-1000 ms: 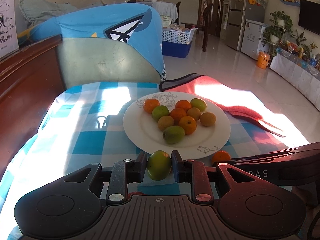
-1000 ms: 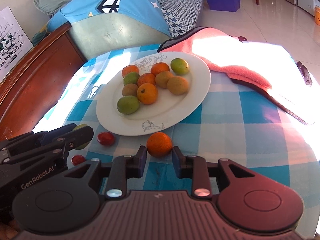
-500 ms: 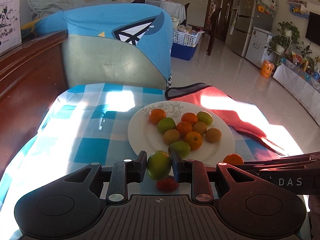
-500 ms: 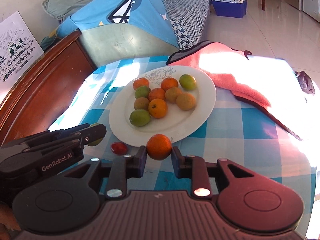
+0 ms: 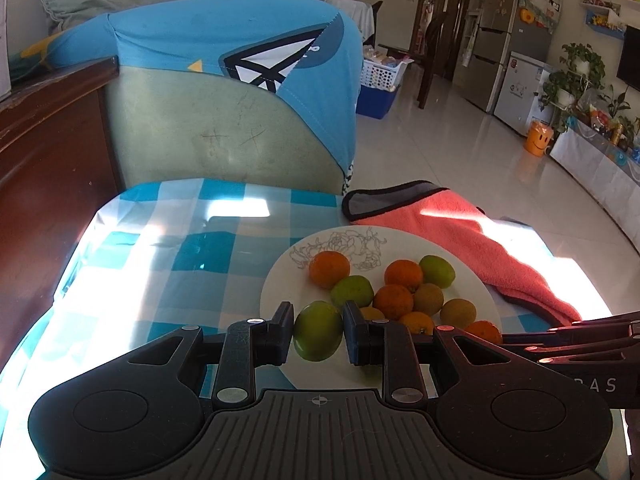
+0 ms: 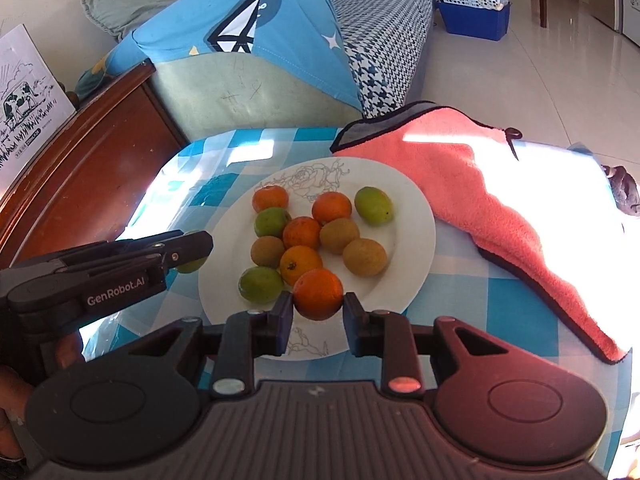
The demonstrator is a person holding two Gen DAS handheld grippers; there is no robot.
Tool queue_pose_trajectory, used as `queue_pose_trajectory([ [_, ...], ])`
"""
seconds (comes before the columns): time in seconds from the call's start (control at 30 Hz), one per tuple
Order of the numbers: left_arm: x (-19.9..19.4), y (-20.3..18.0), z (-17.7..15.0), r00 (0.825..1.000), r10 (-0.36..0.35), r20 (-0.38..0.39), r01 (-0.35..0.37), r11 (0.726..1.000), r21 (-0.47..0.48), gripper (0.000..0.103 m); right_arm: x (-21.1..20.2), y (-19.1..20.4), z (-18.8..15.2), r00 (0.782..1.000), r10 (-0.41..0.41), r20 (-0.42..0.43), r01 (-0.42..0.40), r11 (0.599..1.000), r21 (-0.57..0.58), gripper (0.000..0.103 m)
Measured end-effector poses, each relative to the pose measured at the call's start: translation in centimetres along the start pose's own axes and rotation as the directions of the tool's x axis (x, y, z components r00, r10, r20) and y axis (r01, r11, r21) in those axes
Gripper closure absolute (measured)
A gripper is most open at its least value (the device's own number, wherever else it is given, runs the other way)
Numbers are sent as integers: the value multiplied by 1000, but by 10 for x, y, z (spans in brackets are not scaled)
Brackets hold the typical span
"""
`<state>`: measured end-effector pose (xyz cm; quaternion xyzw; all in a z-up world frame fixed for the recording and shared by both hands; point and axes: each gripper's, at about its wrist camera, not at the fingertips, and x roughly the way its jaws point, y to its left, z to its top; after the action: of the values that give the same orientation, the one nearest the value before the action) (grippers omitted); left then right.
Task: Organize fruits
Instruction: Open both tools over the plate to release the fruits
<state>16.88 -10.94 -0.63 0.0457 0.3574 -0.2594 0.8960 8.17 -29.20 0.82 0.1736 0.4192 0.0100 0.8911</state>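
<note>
A white plate (image 6: 412,216) (image 5: 280,280) with a line-drawn rose holds several small oranges, green fruits and brown fruits on a blue checked tablecloth. My left gripper (image 5: 318,332) is shut on a green fruit (image 5: 317,330), held above the plate's near left rim. In the right wrist view that gripper (image 6: 192,254) comes in from the left, the green fruit (image 6: 191,266) peeking under its tips. My right gripper (image 6: 318,312) is shut on an orange (image 6: 318,294) over the plate's near edge. That orange (image 5: 484,330) also shows at the right of the left wrist view.
A pink towel (image 6: 480,184) (image 5: 460,232) lies on the table to the right of the plate. A sofa with a blue cover (image 5: 224,80) stands behind the table and a dark wooden cabinet (image 6: 88,176) to the left. Tiled floor (image 5: 460,160) opens to the right.
Both grippers have lifted their fruits off the cloth and carried them forward over the plate's near rim. The small red fruits on the cloth have dropped out of view.
</note>
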Motion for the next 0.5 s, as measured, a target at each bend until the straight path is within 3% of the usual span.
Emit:
queue_pose_trajectory([
  [0.37,20,-5,9,1000,18,2,-18,1000,21,76,12,-6,9,1000,-17,7,16,999,48,73],
  [0.47,16,-7,11,999,32,4,-32,999,17,63,7,-7,12,1000,-13,28,12,998,60,71],
  [0.5,14,-8,11,999,47,7,-47,999,18,52,5,-6,13,999,-10,33,8,998,62,64],
])
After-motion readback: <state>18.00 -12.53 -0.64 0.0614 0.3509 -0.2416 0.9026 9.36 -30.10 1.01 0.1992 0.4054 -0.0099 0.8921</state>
